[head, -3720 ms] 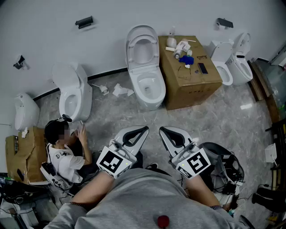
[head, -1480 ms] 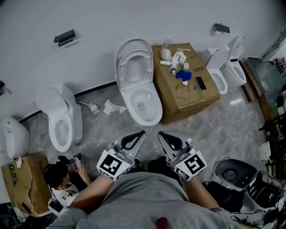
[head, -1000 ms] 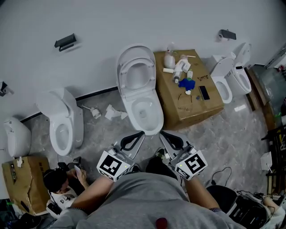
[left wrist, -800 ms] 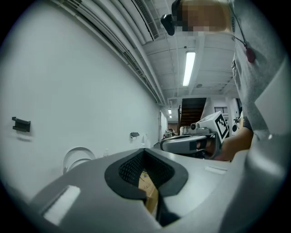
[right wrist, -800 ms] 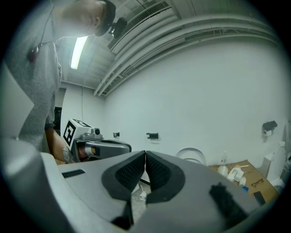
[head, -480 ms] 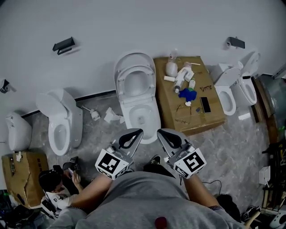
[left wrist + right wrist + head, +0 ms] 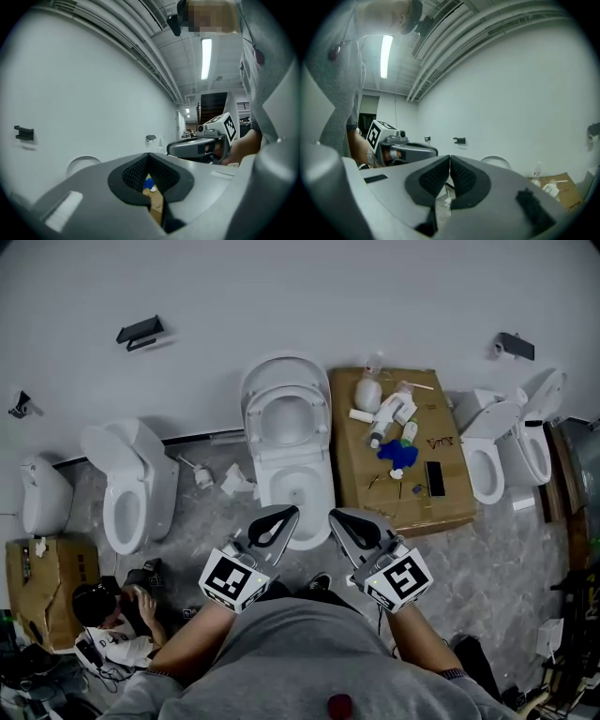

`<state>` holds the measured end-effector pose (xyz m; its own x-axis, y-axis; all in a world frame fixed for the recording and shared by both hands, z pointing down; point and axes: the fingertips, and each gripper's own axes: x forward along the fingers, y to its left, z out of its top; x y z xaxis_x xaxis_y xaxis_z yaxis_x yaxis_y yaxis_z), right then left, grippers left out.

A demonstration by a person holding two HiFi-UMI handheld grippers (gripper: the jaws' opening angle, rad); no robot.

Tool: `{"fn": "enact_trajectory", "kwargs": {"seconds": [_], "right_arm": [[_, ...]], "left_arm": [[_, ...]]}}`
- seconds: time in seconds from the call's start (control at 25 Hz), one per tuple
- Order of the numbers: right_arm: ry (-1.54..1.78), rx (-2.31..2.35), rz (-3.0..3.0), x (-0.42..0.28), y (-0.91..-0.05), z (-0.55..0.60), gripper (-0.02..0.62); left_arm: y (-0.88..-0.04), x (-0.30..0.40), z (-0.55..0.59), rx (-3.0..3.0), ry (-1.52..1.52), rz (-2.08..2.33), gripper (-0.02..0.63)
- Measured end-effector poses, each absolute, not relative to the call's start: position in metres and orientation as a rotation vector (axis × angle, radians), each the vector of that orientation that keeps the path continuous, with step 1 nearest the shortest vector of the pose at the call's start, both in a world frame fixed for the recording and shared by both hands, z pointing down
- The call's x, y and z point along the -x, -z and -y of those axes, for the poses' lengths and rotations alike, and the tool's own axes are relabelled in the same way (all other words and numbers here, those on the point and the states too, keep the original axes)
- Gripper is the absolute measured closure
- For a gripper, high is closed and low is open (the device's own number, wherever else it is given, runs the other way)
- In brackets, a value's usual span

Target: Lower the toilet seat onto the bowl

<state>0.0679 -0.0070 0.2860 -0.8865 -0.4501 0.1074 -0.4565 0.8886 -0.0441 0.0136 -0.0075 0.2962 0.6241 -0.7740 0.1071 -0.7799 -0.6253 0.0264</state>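
While the left claw (image 7: 292,513) and right claw (image 7: 335,516) hover pinched closed, empty | toilet seat (image 7: 253,418) upright above bowl (image 7: 269,486) | risk: closed tips slip, seat slams.

On my feed I log: left gripper (image 7: 287,513), grey moulded shell with a black teardrop rim around ribbed black pads (image 7: 134,173); right gripper (image 7: 335,515), same build and colours. Each carries a white cube printed with black square markers, the left cube (image 7: 234,581) and the right cube (image 7: 397,578). The wearer has a grey top (image 7: 300,657) whose sleeves stop short of the forearms, with a small round red disc (image 7: 340,703) on the front.
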Motion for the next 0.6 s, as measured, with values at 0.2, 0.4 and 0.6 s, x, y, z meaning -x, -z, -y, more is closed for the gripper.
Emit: {"fn": "enact_trajectory", "kwargs": {"seconds": [0.2,0.4,0.6], "right_arm": [[-0.12,-0.684,2.977,-0.069,-0.286,0.028,0.58],[-0.141,-0.68,2.979,-0.06,-0.294,0.052,0.58],[-0.121,-0.702,2.954,-0.042,-0.299,0.077,0.58]], "left_arm": [[-0.299,-0.016,0.027,-2.737,-0.153,1.358,0.597],[-0.303,-0.013,0.052,-2.736,-0.149,1.35,0.597],[-0.31,0.005,0.081,-2.745,-0.16,1.33,0.597]]}}
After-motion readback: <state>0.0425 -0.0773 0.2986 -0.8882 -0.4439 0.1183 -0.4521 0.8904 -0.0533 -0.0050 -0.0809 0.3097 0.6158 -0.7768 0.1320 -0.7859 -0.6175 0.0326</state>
